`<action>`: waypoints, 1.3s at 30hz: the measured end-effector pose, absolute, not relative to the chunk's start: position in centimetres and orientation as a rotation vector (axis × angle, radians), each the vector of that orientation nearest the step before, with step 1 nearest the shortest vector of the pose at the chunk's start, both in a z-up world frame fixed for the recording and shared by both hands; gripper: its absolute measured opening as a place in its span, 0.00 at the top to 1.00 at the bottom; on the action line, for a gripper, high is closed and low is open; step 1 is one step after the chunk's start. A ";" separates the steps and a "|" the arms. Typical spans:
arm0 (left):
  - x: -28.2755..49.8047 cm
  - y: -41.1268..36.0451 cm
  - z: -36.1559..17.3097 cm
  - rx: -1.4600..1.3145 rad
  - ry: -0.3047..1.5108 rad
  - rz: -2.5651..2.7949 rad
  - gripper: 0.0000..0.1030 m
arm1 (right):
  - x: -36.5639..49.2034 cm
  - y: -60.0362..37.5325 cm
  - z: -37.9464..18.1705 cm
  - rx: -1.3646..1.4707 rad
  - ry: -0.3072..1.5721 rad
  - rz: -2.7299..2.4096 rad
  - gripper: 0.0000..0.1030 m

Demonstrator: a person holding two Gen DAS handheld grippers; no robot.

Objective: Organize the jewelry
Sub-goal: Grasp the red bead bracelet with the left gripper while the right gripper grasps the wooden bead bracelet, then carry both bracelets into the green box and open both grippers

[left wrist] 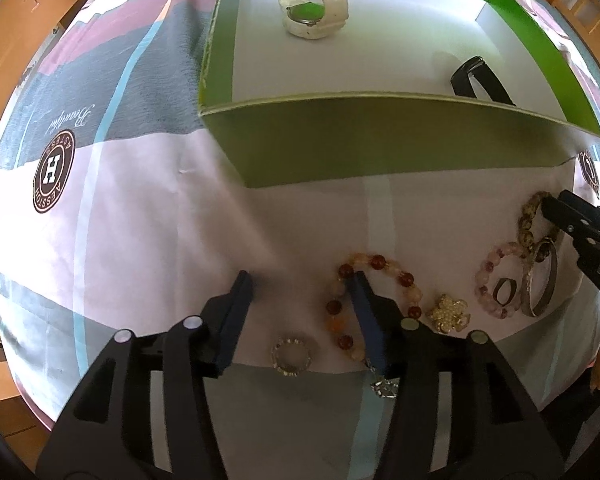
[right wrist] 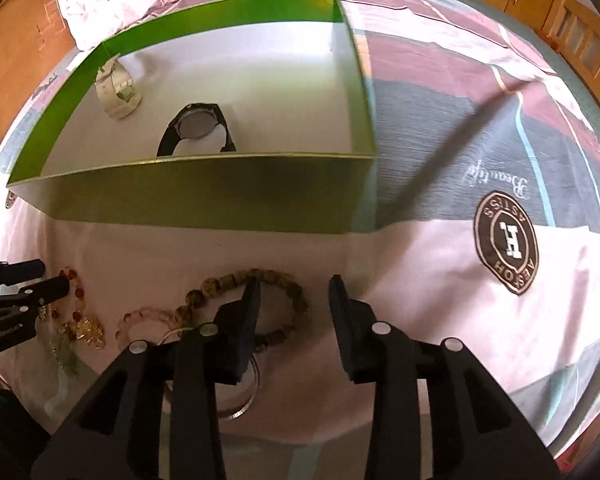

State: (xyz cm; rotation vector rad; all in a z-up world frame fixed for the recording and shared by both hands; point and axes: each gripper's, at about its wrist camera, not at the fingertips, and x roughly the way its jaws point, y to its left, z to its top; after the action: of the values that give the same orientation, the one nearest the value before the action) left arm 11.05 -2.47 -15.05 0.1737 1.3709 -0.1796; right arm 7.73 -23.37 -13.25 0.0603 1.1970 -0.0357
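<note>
On the bedsheet [left wrist: 112,248], a round brown badge [left wrist: 53,171] showed a large "H". Both tools were wide open, holding nothing: the left gripper [left wrist: 300,284] straddled a red bead bracelet [left wrist: 374,280], the right gripper [right wrist: 294,286] a brown bead bracelet [right wrist: 228,284]. Beyond, a green box [right wrist: 204,196] held a white watch [left wrist: 314,4] and a black watch [right wrist: 198,130].

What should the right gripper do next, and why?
Probably shut on the olive bracelet. The right gripper is open, one finger inside the bead loop, the other outside. Two watches already sit in the green box, so the bracelet likely goes there next.
</note>
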 end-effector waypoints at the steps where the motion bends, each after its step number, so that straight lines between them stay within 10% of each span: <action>1: 11.1 -2.6 -15.1 0.177 1.370 -0.178 0.45 | 7.8 -23.1 -13.4 0.042 1.194 -0.040 0.65; 6: 11.2 -2.9 -15.1 0.185 1.362 -0.177 0.47 | 8.0 -22.0 -13.6 0.007 1.185 -0.015 0.79; 13: 11.7 -3.2 -14.5 0.156 1.330 -0.195 0.92 | 7.3 -22.5 -12.9 0.050 1.164 0.003 0.93; 25: 13.4 -1.6 -14.2 0.081 1.323 -0.120 0.88 | 7.0 -25.0 -11.9 0.163 1.132 -0.035 0.91; 30: 12.1 -2.5 -14.5 0.115 1.322 -0.128 0.71 | 7.1 -24.2 -11.9 0.100 1.115 -0.063 0.52; 39: 12.9 -3.2 -15.3 0.169 1.305 -0.100 0.55 | 8.0 -23.6 -13.3 0.028 1.144 -0.086 0.48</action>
State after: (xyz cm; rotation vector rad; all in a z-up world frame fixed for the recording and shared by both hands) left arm 12.86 -3.19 -15.32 0.1690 1.3054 -0.1003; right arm 8.04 -23.57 -13.35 0.0283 1.1441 -0.0861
